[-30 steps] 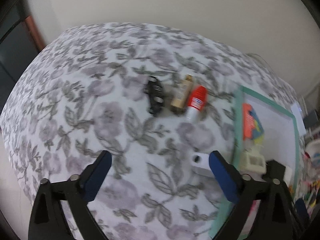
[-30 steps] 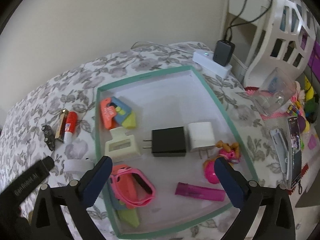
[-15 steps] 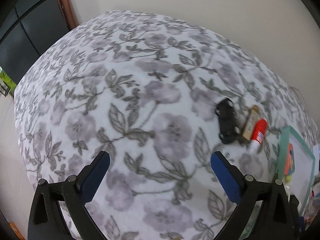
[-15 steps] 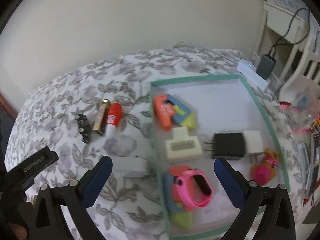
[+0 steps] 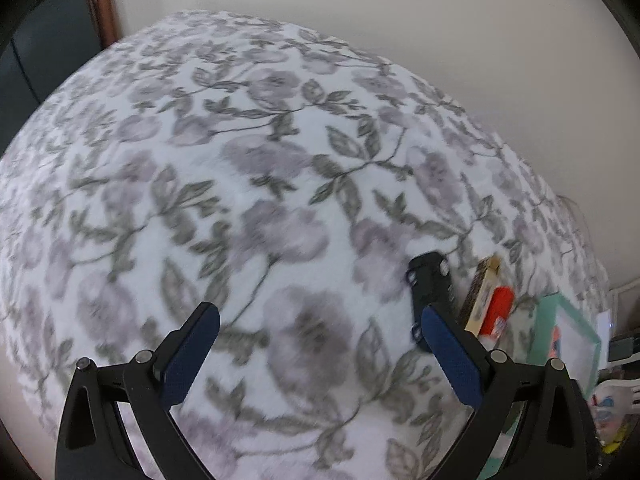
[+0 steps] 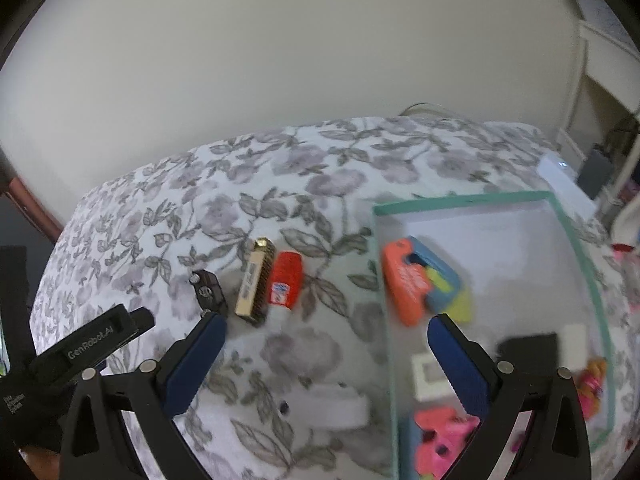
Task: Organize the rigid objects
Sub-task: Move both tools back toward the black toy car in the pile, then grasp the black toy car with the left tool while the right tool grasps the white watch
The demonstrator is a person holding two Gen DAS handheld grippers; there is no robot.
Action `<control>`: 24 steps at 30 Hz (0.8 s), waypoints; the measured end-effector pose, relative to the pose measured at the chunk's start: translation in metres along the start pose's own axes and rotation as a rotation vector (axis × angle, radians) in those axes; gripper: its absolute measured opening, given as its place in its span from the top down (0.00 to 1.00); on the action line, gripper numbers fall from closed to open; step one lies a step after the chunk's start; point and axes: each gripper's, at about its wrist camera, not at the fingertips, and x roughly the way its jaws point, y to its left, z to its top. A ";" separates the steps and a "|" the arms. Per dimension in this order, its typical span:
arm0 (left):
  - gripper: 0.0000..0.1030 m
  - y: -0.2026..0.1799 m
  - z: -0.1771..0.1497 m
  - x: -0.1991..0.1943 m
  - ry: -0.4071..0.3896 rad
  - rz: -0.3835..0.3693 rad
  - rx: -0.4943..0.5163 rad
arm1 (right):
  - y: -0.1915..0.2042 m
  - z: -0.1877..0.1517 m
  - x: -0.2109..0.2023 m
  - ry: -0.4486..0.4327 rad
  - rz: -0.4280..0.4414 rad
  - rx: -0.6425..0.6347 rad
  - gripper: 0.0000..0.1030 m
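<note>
Left gripper (image 5: 320, 332): jaws wide apart, holding nothing, hovering over the floral cloth (image 5: 256, 184). Right gripper (image 6: 326, 338): jaws likewise spread, empty, straddling the left edge of the teal-rimmed tray (image 6: 460, 201).

Nearest in the right wrist view: a white block (image 6: 340, 406) lies on the cloth between the fingers, just left of the tray wall; blurred. Inside the tray at the near end, a pink watch (image 6: 444, 440), also blurred. Just beyond it, a cream holder (image 6: 430, 376), a black charger (image 6: 530, 350) and a white charger (image 6: 574, 346) side by side; a small orange-pink toy (image 6: 592, 384) sits at the right wall. Farther in, an orange, blue and yellow toy (image 6: 424, 280) lies near the left wall.

On the cloth left of the tray, three items lie in a row close together: a black toy car (image 6: 208, 286), a gold box (image 6: 256, 282), a red-capped glue stick (image 6: 285, 278). The left wrist view shows the same row: car (image 5: 430, 284), box (image 5: 482, 294), glue stick (image 5: 498, 312), just beyond its right finger.

Far right, past the tray: a white box (image 6: 564, 184) and a dark adapter (image 6: 596, 168).
</note>
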 end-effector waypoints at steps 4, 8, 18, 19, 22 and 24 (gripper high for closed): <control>0.02 -0.004 0.018 0.007 0.001 -0.039 0.020 | 0.002 0.012 0.019 0.013 0.040 0.010 0.12; 0.02 -0.013 0.027 0.012 -0.003 -0.075 0.067 | -0.003 0.015 0.033 0.065 0.055 0.009 0.19; 0.03 -0.060 0.017 0.039 0.078 -0.112 0.191 | -0.018 0.004 0.039 0.239 0.059 -0.008 0.21; 0.06 -0.063 0.016 0.040 0.082 -0.111 0.203 | -0.018 0.003 0.039 0.247 0.058 -0.011 0.21; 0.24 -0.072 0.012 0.045 0.095 -0.077 0.231 | -0.019 -0.003 0.041 0.280 0.072 -0.013 0.22; 0.28 -0.074 0.010 0.047 0.107 -0.076 0.237 | -0.018 -0.005 0.039 0.288 0.065 -0.020 0.23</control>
